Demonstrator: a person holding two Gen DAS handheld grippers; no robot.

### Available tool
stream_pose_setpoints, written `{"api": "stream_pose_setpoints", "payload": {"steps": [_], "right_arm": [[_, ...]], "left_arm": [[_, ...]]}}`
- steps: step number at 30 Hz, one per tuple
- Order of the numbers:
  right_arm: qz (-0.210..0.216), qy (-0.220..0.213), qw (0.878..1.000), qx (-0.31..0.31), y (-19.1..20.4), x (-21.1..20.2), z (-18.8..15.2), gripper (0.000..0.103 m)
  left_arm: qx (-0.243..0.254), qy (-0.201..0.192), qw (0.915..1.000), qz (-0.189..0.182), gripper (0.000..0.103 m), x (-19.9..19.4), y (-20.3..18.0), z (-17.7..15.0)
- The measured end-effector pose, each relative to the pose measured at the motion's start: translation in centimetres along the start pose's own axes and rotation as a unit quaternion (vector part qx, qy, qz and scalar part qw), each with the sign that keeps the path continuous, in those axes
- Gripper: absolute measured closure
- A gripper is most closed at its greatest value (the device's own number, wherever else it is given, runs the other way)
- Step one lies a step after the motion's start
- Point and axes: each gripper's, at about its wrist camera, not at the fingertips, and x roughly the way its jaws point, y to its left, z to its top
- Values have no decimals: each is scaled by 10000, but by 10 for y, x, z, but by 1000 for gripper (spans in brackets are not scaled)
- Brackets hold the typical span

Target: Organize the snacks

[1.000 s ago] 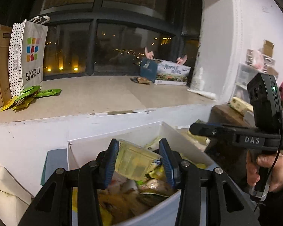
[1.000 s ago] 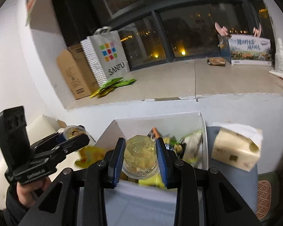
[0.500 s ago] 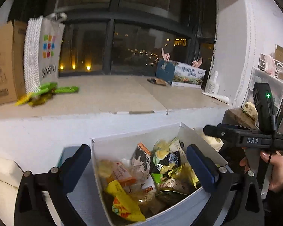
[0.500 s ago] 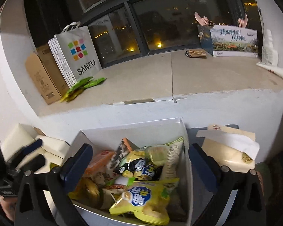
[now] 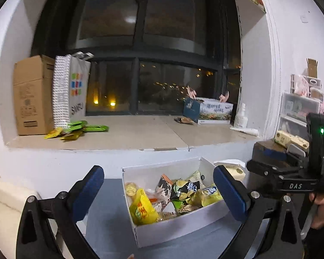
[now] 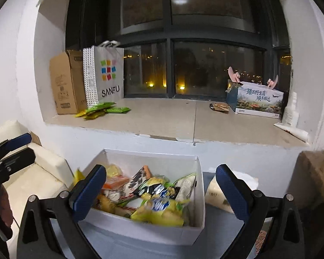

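Observation:
A white cardboard box [image 5: 179, 226] full of mixed snack packets [image 5: 179, 194] sits on a grey-blue surface below the windowsill; it also shows in the right wrist view [image 6: 140, 231]. My left gripper [image 5: 159, 185] is open and empty, held above and back from the box. My right gripper [image 6: 162, 185] is open and empty too, above the box's near side. The right gripper's body [image 5: 291, 181] shows at the right of the left wrist view. Green and yellow snack packets [image 6: 101, 110] lie on the sill.
On the sill [image 6: 162, 120] stand a brown carton [image 6: 64, 82], a SANFU paper bag [image 6: 105, 75], a printed box [image 6: 257, 99] and a white bottle [image 6: 291, 110]. A tissue pack [image 6: 218, 194] lies right of the box. A cream cushion [image 6: 38, 172] is at the left.
Both grippers held clear jelly cups over the box a second ago. They opened, dropped the cups into the box, and have pulled up and back since.

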Motion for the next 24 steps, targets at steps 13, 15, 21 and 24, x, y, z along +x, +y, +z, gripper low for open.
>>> {"api": "stream_pose_setpoints", "payload": {"steps": [13, 15, 21, 24], "right_arm": [[403, -54, 9969, 675, 3, -115, -69, 0], [403, -119, 9960, 789, 2, -134, -76, 0], [284, -128, 9969, 726, 5, -161, -86, 0], [314, -18, 9977, 604, 11, -160, -90, 0]], "left_arm": [[145, 498, 9987, 8, 0, -94, -55, -73], [28, 547, 9985, -25, 0, -103, -59, -76], [-133, 650, 9978, -15, 0, -110, -65, -73], [-138, 695, 9975, -54, 0, -107, -66, -71]]}}
